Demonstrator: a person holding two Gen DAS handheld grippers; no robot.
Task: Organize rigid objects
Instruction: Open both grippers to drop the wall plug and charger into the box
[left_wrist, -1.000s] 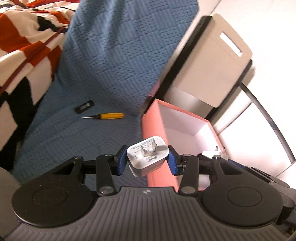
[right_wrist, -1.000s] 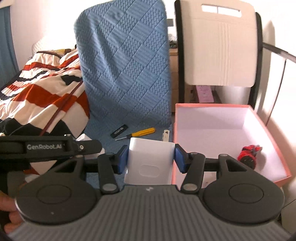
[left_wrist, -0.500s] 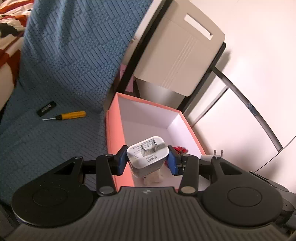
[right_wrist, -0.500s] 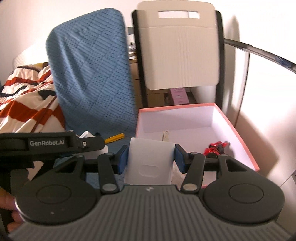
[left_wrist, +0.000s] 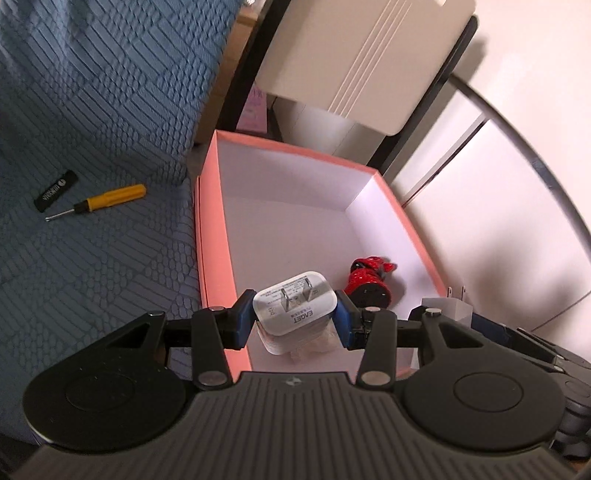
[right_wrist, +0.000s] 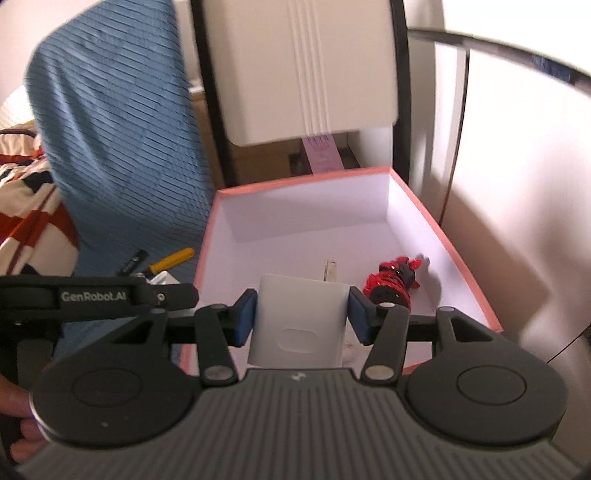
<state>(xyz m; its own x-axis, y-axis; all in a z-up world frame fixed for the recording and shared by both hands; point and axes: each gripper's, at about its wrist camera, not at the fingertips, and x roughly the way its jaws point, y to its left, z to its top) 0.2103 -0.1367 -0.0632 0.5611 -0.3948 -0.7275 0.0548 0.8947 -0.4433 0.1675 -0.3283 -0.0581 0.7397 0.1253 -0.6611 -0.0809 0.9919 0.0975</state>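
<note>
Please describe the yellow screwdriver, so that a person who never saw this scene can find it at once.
Find the pink box; the blue quilted cover lies left of it. The screwdriver lies there beside a black stick, the only yellow-handled thing.

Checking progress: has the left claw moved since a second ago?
Yes. The left claw, holding the charger, went from over the blue cover to over the pink box.
</note>
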